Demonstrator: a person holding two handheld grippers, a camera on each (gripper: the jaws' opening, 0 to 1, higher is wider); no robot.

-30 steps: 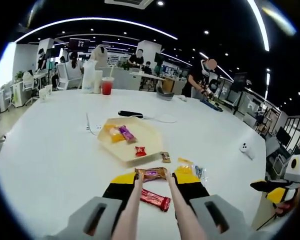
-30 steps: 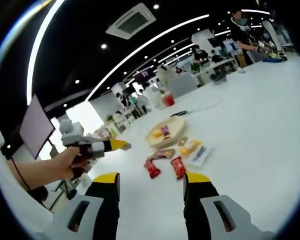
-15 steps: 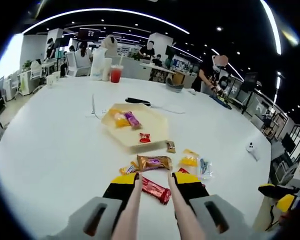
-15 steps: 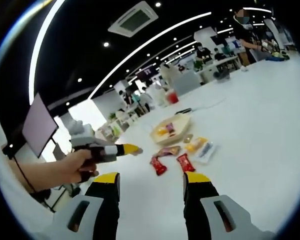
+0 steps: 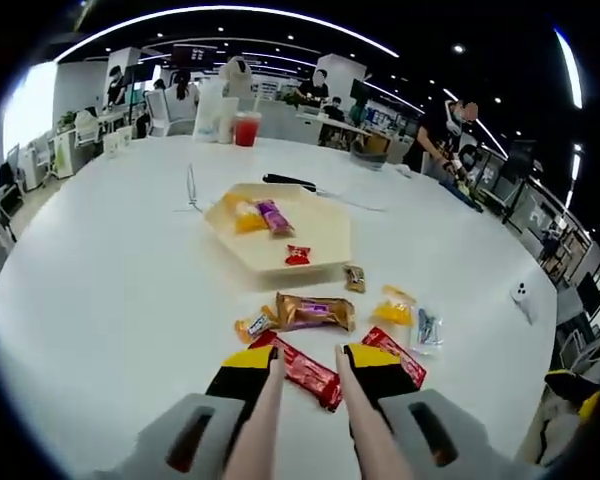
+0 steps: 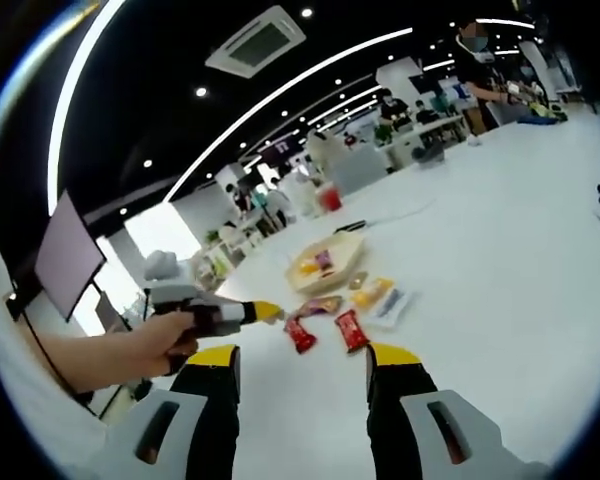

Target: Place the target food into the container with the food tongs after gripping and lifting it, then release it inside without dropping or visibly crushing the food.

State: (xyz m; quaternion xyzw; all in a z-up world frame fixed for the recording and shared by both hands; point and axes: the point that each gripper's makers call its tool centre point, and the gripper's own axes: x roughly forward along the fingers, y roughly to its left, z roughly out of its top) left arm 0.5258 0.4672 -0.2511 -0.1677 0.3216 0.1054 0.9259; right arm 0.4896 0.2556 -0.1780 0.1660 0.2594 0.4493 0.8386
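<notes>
Since brown bar dropped from left tongs (image 5: 307,362), now spread and empty, bar (image 5: 313,311) lies mid-frame on bench (image 5: 100,290), short of tray (image 5: 320,238); regrasp needed. Right tongs (image 6: 302,362) spread, idle.

Pretty bright overall: curved ceiling light strips (image 5: 230,12) and small spot lamps light the white table (image 5: 100,300) evenly, with hardly any shadows. Heavy fisheye bending toward the edges, and the far background people look soft and smeary.

My left gripper view looks down close over the white round table (image 5: 100,300); my right gripper view watches that table (image 6: 520,260) from farther back.
</notes>
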